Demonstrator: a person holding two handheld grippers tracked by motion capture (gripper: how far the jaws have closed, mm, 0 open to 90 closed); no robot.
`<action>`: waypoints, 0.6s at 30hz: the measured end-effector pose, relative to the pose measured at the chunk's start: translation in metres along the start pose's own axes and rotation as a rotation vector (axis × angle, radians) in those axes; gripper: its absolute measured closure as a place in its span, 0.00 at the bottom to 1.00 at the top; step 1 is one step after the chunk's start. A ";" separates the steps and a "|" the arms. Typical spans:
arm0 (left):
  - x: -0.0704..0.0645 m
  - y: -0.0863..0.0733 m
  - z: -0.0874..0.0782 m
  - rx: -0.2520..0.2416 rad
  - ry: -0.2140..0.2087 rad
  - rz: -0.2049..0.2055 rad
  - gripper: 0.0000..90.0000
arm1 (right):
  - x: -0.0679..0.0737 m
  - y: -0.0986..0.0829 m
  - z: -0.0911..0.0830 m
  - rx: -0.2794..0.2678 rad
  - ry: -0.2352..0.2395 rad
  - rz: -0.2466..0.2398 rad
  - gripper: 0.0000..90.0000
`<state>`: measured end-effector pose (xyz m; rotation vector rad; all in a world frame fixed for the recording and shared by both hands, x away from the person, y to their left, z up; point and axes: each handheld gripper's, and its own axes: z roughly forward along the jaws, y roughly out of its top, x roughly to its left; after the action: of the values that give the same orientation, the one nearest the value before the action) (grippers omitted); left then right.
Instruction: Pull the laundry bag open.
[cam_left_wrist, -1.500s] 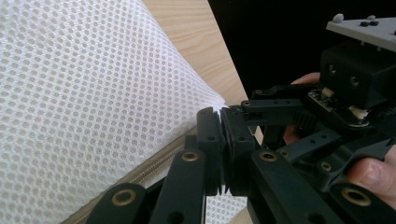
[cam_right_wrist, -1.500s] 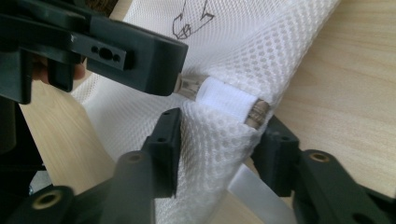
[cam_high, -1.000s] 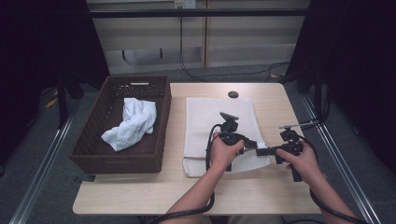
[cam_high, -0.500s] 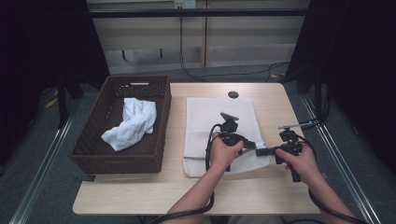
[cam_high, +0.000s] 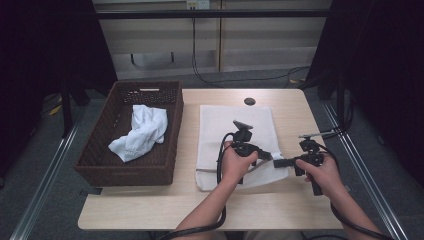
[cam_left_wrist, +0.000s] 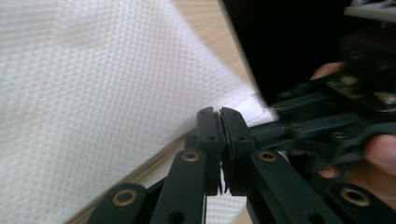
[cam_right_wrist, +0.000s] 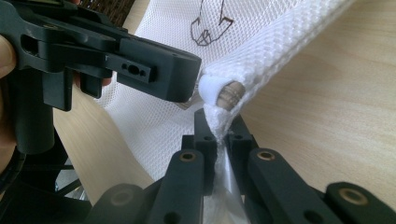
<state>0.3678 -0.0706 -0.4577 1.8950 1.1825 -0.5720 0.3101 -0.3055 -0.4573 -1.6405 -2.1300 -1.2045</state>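
Lower centre of the high view: left gripper (cam_high: 267, 156) and right gripper (cam_high: 280, 162) meet over the near right corner of the white cloth (cam_high: 235, 135). Right gripper's jaws pinch that corner's hem, seen in its own view. Left gripper's jaws are pressed together; whether cloth sits between them, cannot tell. The cloth lies flat mid-table (cam_high: 150, 210). Farther left, a brown basket (cam_high: 100, 167) holds a crumpled white towel (cam_high: 140, 132).

High view looks forward and down over the counter (cam_high: 280, 210) from the person's side. Each gripper view rides tight behind its own jaws, and both share the white cloth's (cam_left_wrist: 93, 93) near corner.
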 end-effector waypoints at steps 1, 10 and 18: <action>0.003 0.000 -0.001 -0.002 -0.024 -0.017 0.97 | -0.001 0.001 -0.002 -0.012 -0.009 0.003 0.97; 0.008 -0.001 -0.006 0.008 -0.040 -0.020 0.97 | -0.003 0.001 -0.003 -0.021 0.014 -0.008 0.97; 0.010 -0.002 -0.009 0.016 -0.035 -0.027 0.97 | -0.003 0.000 -0.004 -0.014 0.024 0.000 0.97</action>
<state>0.3705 -0.0578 -0.4605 1.8779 1.1857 -0.6280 0.3096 -0.3104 -0.4559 -1.6233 -2.1126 -1.2351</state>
